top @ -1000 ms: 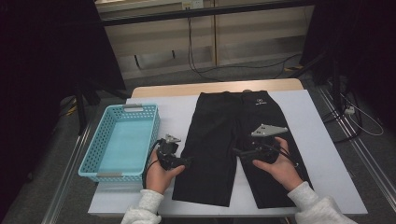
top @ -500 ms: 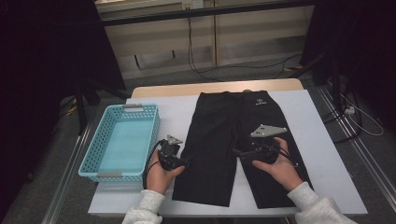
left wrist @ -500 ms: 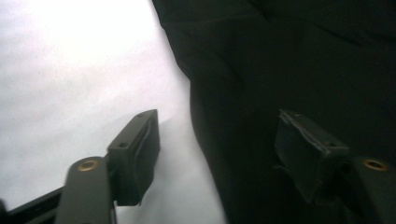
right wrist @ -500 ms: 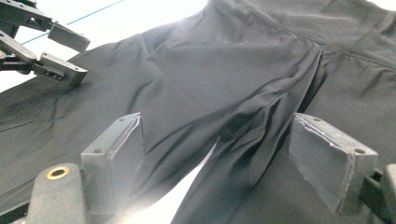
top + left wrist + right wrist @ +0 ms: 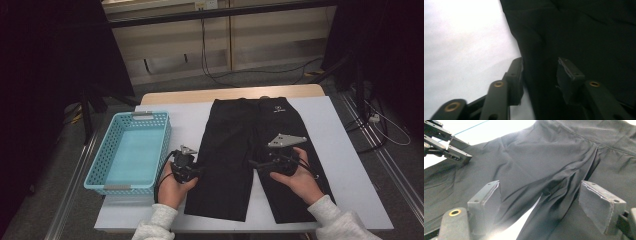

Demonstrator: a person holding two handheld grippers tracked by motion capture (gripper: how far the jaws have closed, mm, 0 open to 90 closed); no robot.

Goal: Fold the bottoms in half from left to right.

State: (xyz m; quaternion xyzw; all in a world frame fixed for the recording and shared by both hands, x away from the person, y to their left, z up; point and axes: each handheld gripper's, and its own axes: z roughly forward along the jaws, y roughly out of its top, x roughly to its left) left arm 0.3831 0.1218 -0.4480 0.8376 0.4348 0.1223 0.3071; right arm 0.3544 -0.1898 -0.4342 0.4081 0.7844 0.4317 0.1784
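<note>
The left gripper, at nine o'clock of the black shorts, has just been closing around their edge for a grip, not yet pinching; the right gripper waits wide open, empty.

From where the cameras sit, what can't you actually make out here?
- Logo at the waistband of the black shorts: too small to read in the high view.
- Whether the left gripper already pinches the shorts' edge: dark cloth against dark fingers, blurred, in the left gripper view.
- Basket near wall's inside: hidden by its rim.
</note>
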